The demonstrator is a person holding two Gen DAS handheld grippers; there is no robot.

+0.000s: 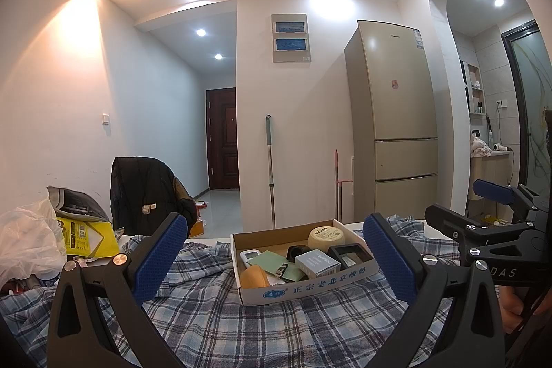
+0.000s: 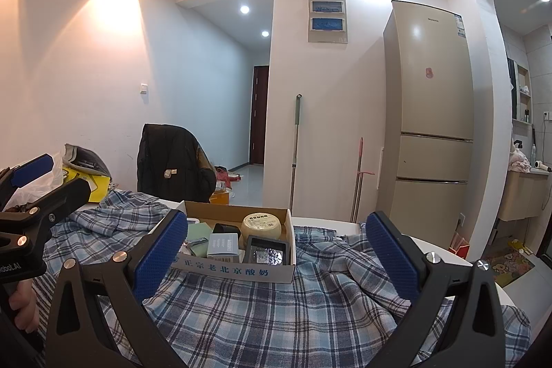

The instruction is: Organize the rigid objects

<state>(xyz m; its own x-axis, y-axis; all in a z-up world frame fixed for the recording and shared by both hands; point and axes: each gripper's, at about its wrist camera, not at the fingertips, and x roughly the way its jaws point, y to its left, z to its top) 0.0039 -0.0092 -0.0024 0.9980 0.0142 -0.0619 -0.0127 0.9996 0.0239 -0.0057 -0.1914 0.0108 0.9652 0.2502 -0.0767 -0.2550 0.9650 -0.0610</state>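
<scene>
Both my grippers are spread wide, nothing in either. Left gripper [image 1: 274,259] and right gripper [image 2: 276,250] hover over the plaid cloth [image 1: 220,309]. Cardboard box [image 1: 303,290] sits ahead on the cloth: between and beyond the left jaws, nearer the right finger; in the right view it's ahead toward the left finger. Inside: orange lid [image 1: 254,276], green card [image 1: 276,261], small grey box [image 1: 317,262], black square case [image 2: 267,251], round yellow tin [image 2: 260,224]. Fridge [image 1: 396,123] far behind.
</scene>
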